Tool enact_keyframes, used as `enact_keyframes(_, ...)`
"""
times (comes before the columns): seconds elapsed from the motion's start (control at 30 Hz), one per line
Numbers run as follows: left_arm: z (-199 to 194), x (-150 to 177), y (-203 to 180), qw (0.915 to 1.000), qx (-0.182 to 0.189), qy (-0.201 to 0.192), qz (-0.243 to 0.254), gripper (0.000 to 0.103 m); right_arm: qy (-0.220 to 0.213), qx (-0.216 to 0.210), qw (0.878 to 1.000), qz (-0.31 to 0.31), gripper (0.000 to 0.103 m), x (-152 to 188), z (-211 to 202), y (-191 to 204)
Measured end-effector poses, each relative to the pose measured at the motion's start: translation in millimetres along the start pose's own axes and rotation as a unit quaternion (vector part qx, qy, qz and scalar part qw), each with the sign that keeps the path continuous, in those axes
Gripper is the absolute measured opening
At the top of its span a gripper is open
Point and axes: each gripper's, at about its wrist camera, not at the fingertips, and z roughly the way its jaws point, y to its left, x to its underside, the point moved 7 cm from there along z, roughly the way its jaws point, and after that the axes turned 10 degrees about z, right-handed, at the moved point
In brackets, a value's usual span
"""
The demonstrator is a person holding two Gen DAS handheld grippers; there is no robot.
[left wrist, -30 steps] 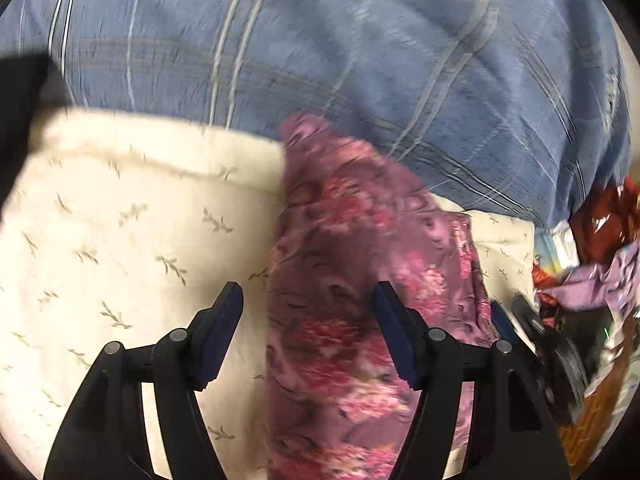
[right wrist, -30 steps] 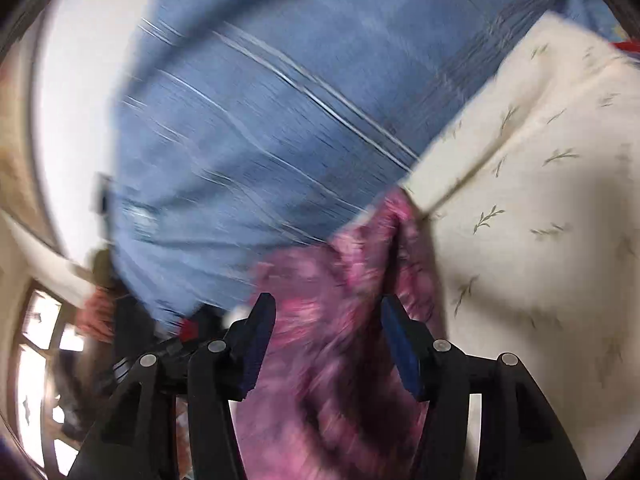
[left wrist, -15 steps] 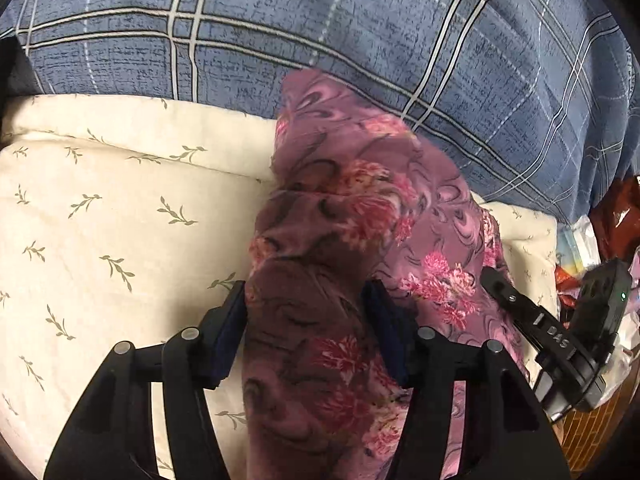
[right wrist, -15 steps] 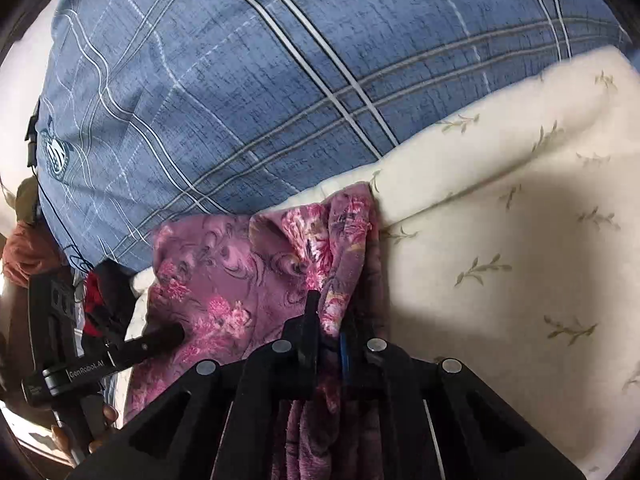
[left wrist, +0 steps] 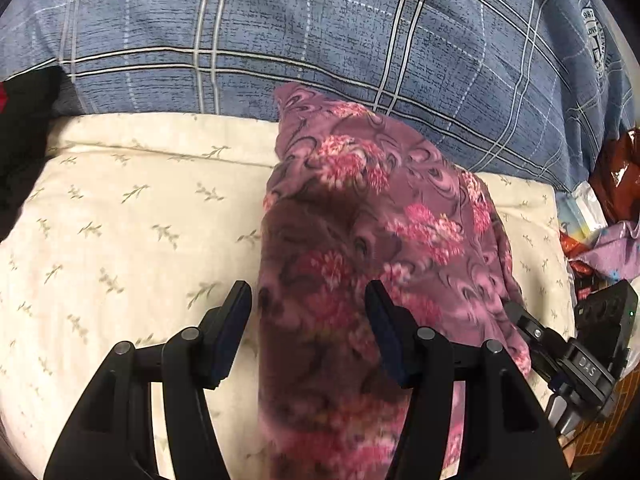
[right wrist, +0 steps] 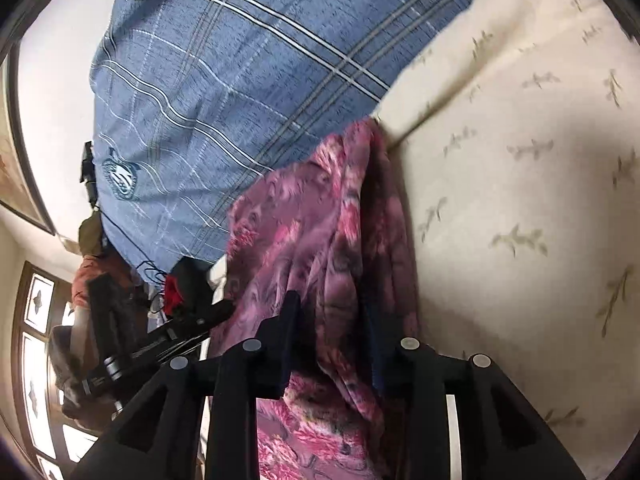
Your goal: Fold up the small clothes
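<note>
A purple garment with pink flowers lies in a long folded strip on a cream sheet with a leaf print. My left gripper is open, its jaws standing either side of the strip's near part. The right gripper's body shows at the lower right of the left wrist view. In the right wrist view the garment runs between the fingers of my right gripper, which is partly open with the cloth loose in the gap. The left gripper shows at the left there.
A large blue plaid pillow lies along the far edge of the sheet and also shows in the right wrist view. A black item sits at the left. Mixed coloured clothes and bags pile at the right.
My right gripper was shut on the garment half a second ago and has opened. My left gripper has opened a little wider. The garment has settled on the sheet.
</note>
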Motion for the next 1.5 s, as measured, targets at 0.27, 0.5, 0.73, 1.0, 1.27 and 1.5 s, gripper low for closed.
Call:
enact_keyframes(0.27, -17.8, 46.8, 37.1, 0.9999, 0.002, 0.009, -0.014, 0.075, -0.07, 0.068, 0.985, -0.144, 0.009, 13.5, -22.8, 40.9)
enact_keyframes(0.5, -49.0, 77.9, 45.7, 0.997, 0.067, 0.005, -0.038, 0.074, -0.06, 0.015, 0.997, -0.042, 0.027, 24.8, -49.8, -4.9)
enact_keyframes(0.73, -33.5, 127.0, 26.7, 0.9981, 0.053, 0.022, -0.022, 0.074, -0.027, 0.021, 0.998, -0.058, 0.032, 72.8, -40.9, -14.2)
enact_keyframes(1.0, -50.2, 129.2, 5.9, 0.9997, 0.005, -0.006, 0.025, 0.074, -0.099, 0.059, 0.975, -0.188, 0.01, 58.6, -69.0, 43.0)
enact_keyframes(1.27, -34.7, 133.0, 11.1, 0.9996, 0.012, 0.009, 0.025, 0.074, -0.066, 0.088, 0.987, -0.12, 0.014, 62.1, -48.1, -24.0)
enact_keyframes(1.5, -40.7, 120.8, 7.8, 0.9982, 0.054, 0.003, 0.027, 0.074, -0.058, 0.074, 0.99, -0.105, 0.026, 48.9, -58.8, -11.5)
